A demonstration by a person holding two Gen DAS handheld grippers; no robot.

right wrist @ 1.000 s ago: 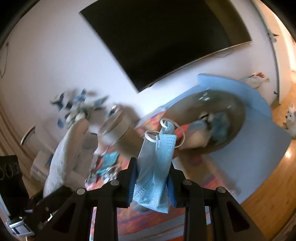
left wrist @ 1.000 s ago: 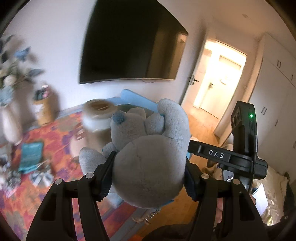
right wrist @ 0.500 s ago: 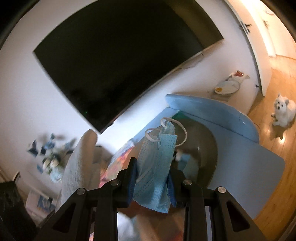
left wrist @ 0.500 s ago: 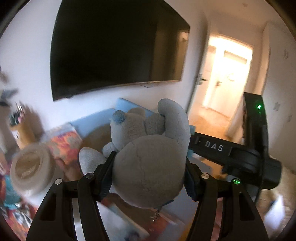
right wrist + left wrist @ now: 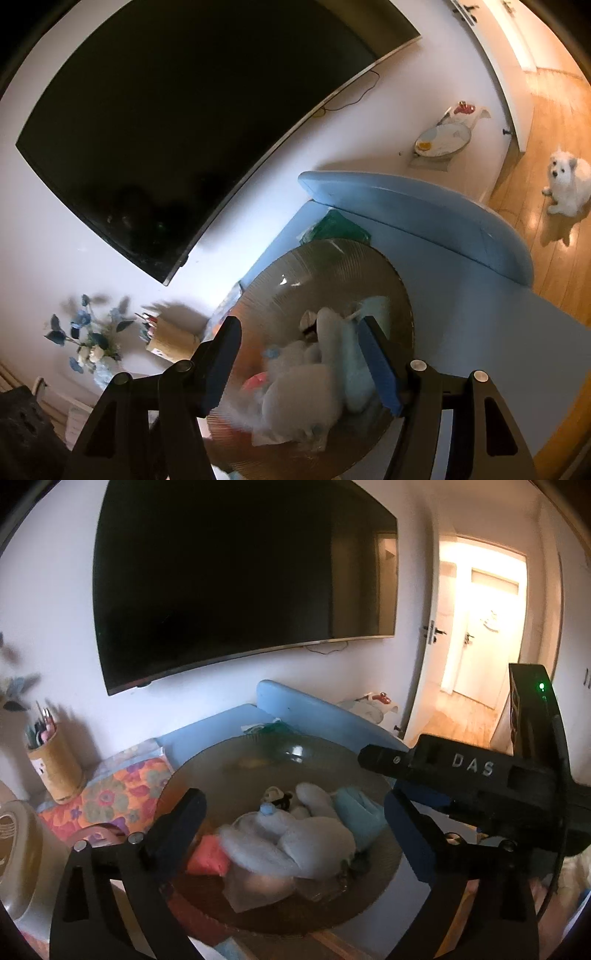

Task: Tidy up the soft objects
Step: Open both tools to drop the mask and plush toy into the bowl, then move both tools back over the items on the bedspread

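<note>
A grey plush toy (image 5: 295,842) lies in a large tinted glass bowl (image 5: 229,760) on the blue table, beside a light blue face mask (image 5: 360,814) and a pink soft item (image 5: 207,856). My left gripper (image 5: 295,823) is open and empty just above the bowl. In the right wrist view the plush (image 5: 295,398) and mask (image 5: 354,369) lie in the same bowl (image 5: 295,273), and my right gripper (image 5: 303,362) is open and empty over them. The right gripper's black body (image 5: 480,775) crosses the left wrist view at right.
A wall TV (image 5: 240,579) hangs behind the blue table (image 5: 480,332). A pen cup (image 5: 55,768), a floral cloth (image 5: 110,797) and a tape roll (image 5: 11,849) sit left. A flower vase (image 5: 92,347) stands far left. A white dog (image 5: 569,181) sits on the wooden floor by the doorway (image 5: 480,635).
Both grippers opened and moved over the bowl. The plush left my left gripper and the mask left my right gripper; both now lie in the bowl.
</note>
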